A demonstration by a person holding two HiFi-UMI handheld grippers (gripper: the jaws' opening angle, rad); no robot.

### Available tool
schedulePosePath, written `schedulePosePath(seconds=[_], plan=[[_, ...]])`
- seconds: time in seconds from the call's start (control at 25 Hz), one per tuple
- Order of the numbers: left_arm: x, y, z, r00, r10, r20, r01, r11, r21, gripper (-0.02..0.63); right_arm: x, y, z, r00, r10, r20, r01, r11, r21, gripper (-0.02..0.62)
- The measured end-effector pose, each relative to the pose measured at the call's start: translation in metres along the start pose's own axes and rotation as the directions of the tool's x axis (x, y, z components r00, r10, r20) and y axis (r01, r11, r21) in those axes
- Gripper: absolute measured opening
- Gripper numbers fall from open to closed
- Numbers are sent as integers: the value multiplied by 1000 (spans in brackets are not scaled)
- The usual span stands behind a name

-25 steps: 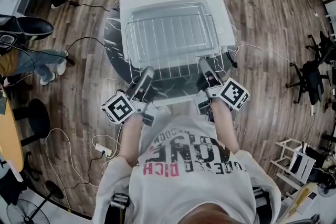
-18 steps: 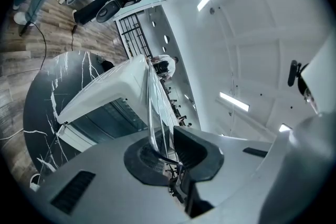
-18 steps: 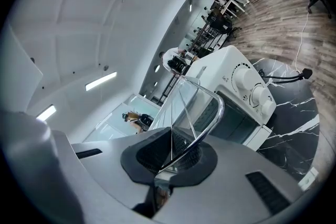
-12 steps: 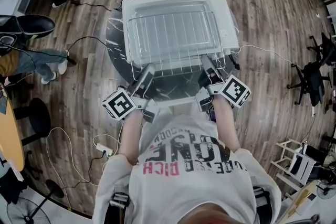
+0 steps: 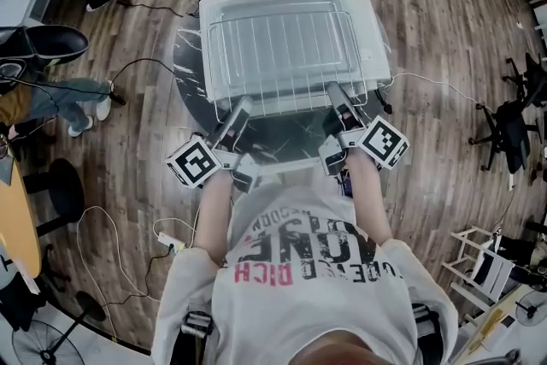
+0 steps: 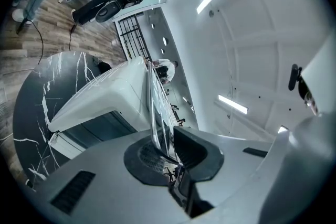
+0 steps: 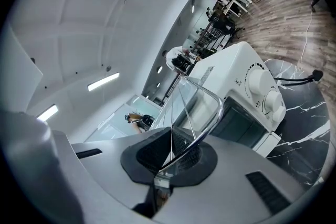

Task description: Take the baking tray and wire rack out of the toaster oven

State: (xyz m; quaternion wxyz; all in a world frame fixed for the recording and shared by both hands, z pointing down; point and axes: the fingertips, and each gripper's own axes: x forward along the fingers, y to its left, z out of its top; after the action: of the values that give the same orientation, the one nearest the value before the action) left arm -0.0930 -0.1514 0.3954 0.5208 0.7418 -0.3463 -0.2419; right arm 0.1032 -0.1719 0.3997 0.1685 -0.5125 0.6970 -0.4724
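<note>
While both grippers were on it, the wire rack was outside the toaster oven and, in the head view, spread across the oven's white top; whether it rested on the top or hung above it, couldn't tell. Left gripper was at the rack's 7 o'clock corner, jaws clenched on the front rim wire. The left gripper view showed that wire pinched between the pads, with the oven body off at 10 o'clock. Oven sat at 12 o'clock from the person, on a round black marbled table. Right gripper was at the rack's 5 o'clock corner, jaws likewise closed tight on the rim. The right gripper view showed the rack's rounded corner running out of the pads, with the oven's knobs at 2 o'clock. Baking tray wasn't identifiable in any view.
</note>
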Motion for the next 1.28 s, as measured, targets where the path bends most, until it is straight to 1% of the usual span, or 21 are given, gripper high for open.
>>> schedulePosePath(seconds=[0.08,0.12,0.2,0.24,0.32,0.48,0.52,0.56,0.6,0.72,0.76,0.8,0.92,1.04,1.08,1.28], plan=[[0,-1,0,1000,-1,4,2,1000,-7,23,-3,-4,-1,999,-35,-3,35,999,9,2],[0,-1,1,1000,-1,6,1,1000,-10,23,-2,-4,0,999,-37,-4,37,999,9,2],[2,-1,3,1000,-4,9,5,1000,-20,23,4,3,2,1000,5,-2,-5,1000,-3,2],[3,0,4,1000,-7,11,7,1000,-26,23,5,3,3,1000,9,-1,-9,1000,-3,2],[4,-1,5,1000,-11,17,12,999,-32,23,4,0,2,1000,-14,1,14,1000,11,3],[3,-4,5,999,-23,33,23,999,-25,23,3,-3,4,1000,-3,3,3,1000,14,5],[4,-5,5,999,-28,37,29,999,-21,23,4,-2,4,1000,13,-2,-13,1000,5,30],[4,-7,5,999,-36,41,37,999,-19,36,5,1,4,999,36,-12,-36,999,-11,95],[5,-9,5,998,-45,44,46,999,-19,55,7,5,4,998,63,-23,-64,998,-25,138],[7,-14,5,997,-66,42,67,998,-21,110,12,16,3,992,125,-33,-126,991,-38,163],[8,-14,4,997,-68,38,69,997,-24,144,13,17,2,992,126,-31,-127,991,-33,166],[8,-14,4,997,-68,36,69,997,-29,167,13,17,2,993,115,-32,-116,993,-27,170],[8,-14,4,997,-70,41,72,996,-43,169,15,19,0,992,122,-37,-124,992,-35,186],[7,-15,3,997,-73,41,74,997,-39,170,8,4,-2,999,30,-32,-30,1000,4,193],[7,-15,3,997,-71,40,73,997,-38,170,7,2,-1,999,17,-29,-17,1000,3,193],[5,-15,4,997,-65,39,66,998,-23,172,2,-1,6,1000,12,-6,-12,1000,0,193]])
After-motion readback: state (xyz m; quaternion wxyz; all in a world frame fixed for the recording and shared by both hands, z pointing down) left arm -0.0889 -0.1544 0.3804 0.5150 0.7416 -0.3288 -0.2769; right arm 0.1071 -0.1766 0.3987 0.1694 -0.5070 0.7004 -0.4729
